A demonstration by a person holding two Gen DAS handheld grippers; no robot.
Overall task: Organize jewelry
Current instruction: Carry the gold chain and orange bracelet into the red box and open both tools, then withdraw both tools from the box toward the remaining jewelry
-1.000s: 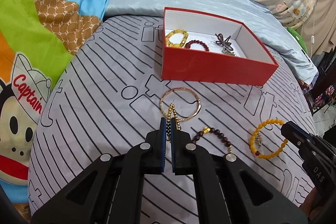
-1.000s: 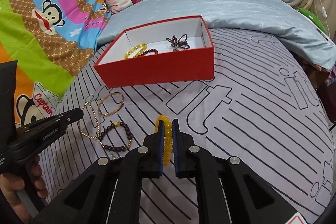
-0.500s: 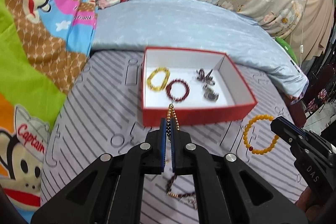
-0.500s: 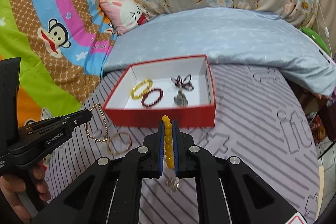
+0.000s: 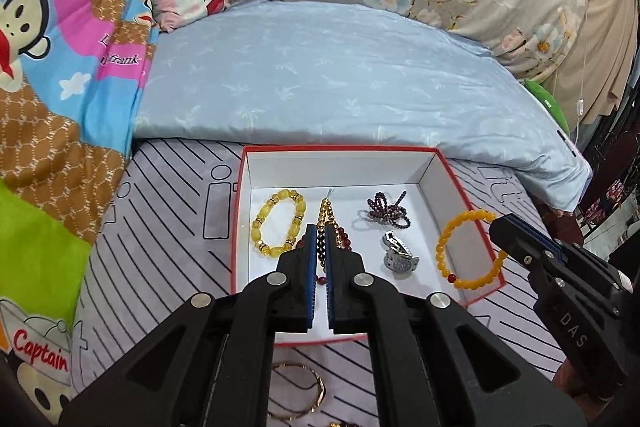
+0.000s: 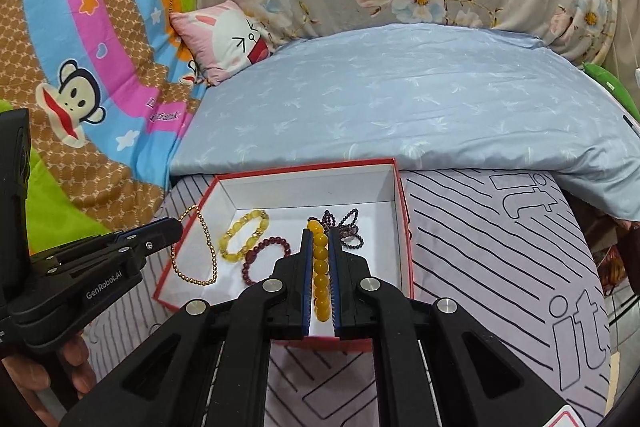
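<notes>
Over the striped bed cover, we hold the left gripper (image 5: 319, 239) clamped on the gold bead chain (image 6: 195, 247) and the right gripper (image 6: 320, 267) clamped on the orange bracelet (image 5: 468, 247), both above the red box (image 5: 440, 155), and should lower each onto bare white floor before opening.

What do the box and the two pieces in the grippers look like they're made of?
Red box: likely cardboard, matte, thin white-lined walls.
Gold bead chain: probably metal, tiny shiny gold balls.
Orange bead bracelet: glossy, slightly translucent round beads, perhaps resin, glass or amber; cannot tell which.
</notes>
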